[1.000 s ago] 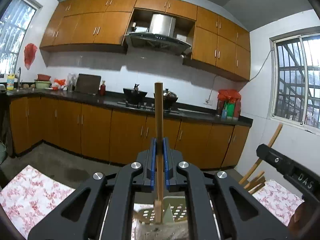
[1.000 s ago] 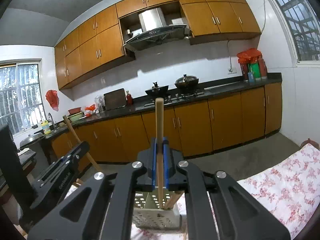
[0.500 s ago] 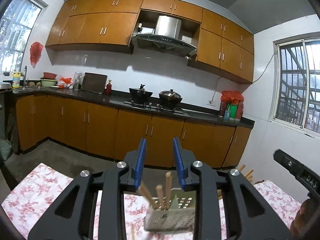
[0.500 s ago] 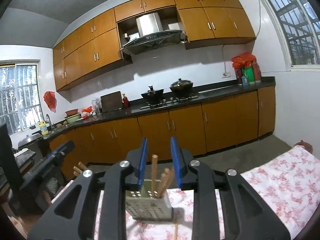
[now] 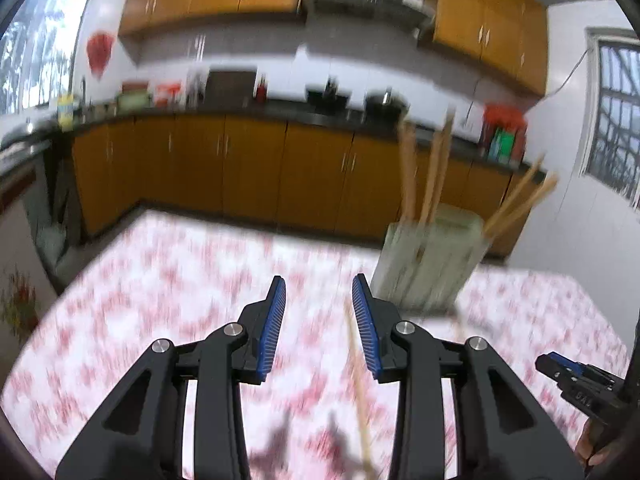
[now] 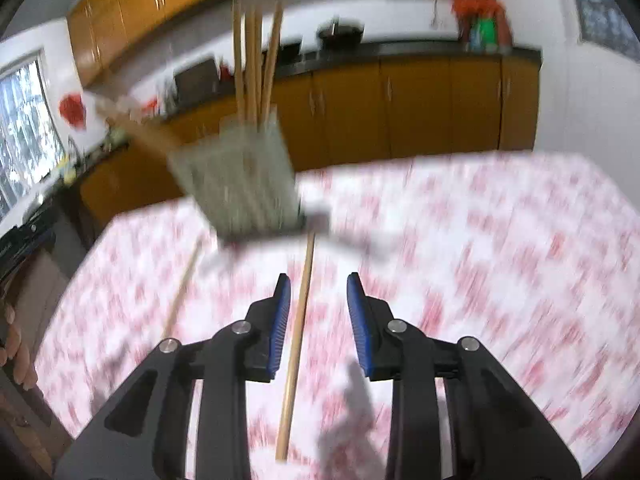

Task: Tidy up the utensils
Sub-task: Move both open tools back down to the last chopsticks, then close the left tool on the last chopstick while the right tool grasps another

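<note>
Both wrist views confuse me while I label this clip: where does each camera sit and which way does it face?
Left wrist: on the left gripper, looking down at the floral tablecloth; open fingers, right gripper at the edge.
Right wrist: on the right gripper, open fingers astride a chopstick.
Shared: utensil holder, tablecloth.

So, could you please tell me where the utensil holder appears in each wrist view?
Left wrist: the utensil holder stands right of centre on the floral tablecloth, beyond the open left gripper.
Right wrist: it sits upper left of centre, ahead of the open right gripper.
Shared landmark: the orange cabinets behind it.
</note>
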Demonstrator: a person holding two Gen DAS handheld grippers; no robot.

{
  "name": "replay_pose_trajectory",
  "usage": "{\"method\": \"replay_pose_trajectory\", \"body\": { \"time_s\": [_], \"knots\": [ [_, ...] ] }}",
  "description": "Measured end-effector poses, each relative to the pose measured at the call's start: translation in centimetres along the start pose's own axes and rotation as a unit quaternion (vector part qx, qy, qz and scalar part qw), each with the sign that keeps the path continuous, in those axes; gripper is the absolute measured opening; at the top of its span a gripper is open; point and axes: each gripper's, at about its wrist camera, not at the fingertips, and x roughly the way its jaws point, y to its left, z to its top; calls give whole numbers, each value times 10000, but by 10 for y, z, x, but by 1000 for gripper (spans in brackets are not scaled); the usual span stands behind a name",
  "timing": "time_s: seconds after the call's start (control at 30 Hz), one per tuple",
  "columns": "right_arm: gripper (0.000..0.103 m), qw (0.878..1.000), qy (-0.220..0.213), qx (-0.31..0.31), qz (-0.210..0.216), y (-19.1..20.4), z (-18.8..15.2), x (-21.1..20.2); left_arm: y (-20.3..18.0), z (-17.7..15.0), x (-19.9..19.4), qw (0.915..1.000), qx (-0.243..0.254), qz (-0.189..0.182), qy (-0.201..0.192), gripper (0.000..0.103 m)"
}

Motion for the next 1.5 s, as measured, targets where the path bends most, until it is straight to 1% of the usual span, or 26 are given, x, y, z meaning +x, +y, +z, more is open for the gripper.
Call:
{"method": "replay_pose_trajectory", "body": {
  "time_s": [0.07, 0.13, 0.23, 0.33, 0.37, 0.47, 0.53, 0.7, 0.9, 1.43, 1.5],
  "knots": [
    [28, 9996, 282, -53, 49, 5, -15, 12, 3, -16, 12, 9995, -33, 16, 314, 36],
    [28, 9990, 431, -94, 69, 12, -25, 20, 1, -31, 22, 9983, 2, 21, 574, 36],
    [26, 9982, 565, -176, 60, 19, -31, 28, 0, -47, 27, 9969, 108, 31, 779, 36],
    [22, 9976, 654, -220, -8, 21, -32, 34, -4, -57, 33, 9956, 210, 5, 917, 36],
    [21, 9974, 679, -225, -22, 21, -33, 35, -5, -60, 34, 9952, 237, -1, 946, 36],
    [11, 9970, 674, -339, -180, 24, -33, 40, -9, -65, 37, 9941, 309, -21, 1037, 36],
    [9, 9969, 643, -367, -272, 23, -31, 42, -12, -69, 39, 9934, 344, -39, 1092, 36],
    [8, 9973, 585, -122, -423, 10, -24, 47, -20, -76, 45, 9915, 377, -120, 1236, 36],
    [8, 9971, 536, -22, -540, -1, -19, 50, -26, -84, 51, 9890, 407, -217, 1408, 36],
    [8, 9970, 517, -11, -572, -3, -15, 53, -38, -98, 61, 9832, 512, -329, 1720, 36],
    [8, 9970, 516, -10, -571, -3, -15, 53, -41, -100, 63, 9822, 574, -294, 1762, 35]
  ]
}}
